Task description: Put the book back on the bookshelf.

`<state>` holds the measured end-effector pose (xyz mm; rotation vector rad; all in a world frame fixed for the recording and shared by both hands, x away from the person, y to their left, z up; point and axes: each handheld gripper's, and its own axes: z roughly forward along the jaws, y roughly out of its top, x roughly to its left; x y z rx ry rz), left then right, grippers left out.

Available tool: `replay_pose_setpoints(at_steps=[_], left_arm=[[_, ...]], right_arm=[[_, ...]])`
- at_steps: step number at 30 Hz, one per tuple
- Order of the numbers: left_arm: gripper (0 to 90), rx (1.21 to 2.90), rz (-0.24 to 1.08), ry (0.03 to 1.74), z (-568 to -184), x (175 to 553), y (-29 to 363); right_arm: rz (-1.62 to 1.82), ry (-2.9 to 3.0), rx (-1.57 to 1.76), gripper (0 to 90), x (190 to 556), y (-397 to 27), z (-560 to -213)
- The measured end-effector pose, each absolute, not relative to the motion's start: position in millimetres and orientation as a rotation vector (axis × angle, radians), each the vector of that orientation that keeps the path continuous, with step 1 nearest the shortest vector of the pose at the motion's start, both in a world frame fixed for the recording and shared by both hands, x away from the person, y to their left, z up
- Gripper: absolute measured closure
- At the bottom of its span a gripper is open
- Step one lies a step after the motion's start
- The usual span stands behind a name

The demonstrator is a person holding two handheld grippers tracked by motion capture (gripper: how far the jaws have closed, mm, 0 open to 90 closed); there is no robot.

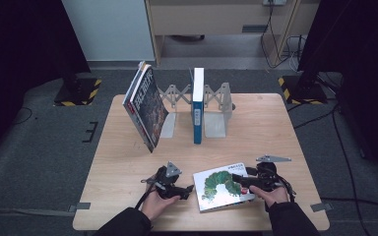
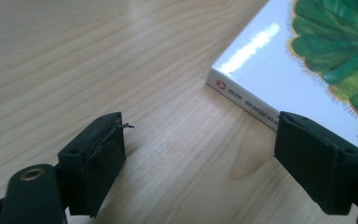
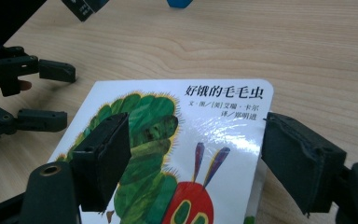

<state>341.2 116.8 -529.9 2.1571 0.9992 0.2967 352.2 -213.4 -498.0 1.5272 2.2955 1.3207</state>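
A picture book (image 1: 221, 186) with a green caterpillar on its white cover lies flat near the table's front edge. My left gripper (image 1: 189, 189) is just left of it, pointing at its spine. In the left gripper view its jaws (image 2: 200, 126) stand open over bare wood, and the book's spine (image 2: 247, 100) reaches the right-hand pad. My right gripper (image 1: 239, 179) comes in from the book's right side. Its jaws (image 3: 196, 123) are open and straddle the book's corner (image 3: 223, 116), one pad over the cover, the other at the book's edge. The left gripper (image 3: 60, 93) shows across the book.
A metal folding book stand (image 1: 216, 110) is at the back of the wooden table (image 1: 123, 162). A blue-and-white book (image 1: 197, 105) stands upright in it. Two books (image 1: 145, 105) lean against its left end. Cables and stand bases lie on the floor around the table.
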Motion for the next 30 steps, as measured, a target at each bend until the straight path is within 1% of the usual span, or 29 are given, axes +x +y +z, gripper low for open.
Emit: replay_pose_setpoints(at_steps=[2,7,17,30], left_arm=[[16.4,2.165,0.307,0.975,-531,339,113],[16.7,2.171,0.324,0.958,-531,338,111],[15.4,2.132,0.358,0.987,-534,346,113],[14.0,2.117,0.372,1.007,-535,351,113]], right_arm=[[1.332,2.295,1.525,24.1,351,-214,-498],[1.344,2.290,1.548,24.2,351,-215,-497],[1.322,2.281,1.541,23.9,357,-210,-498],[1.437,2.207,1.553,27.2,362,-214,-493]])
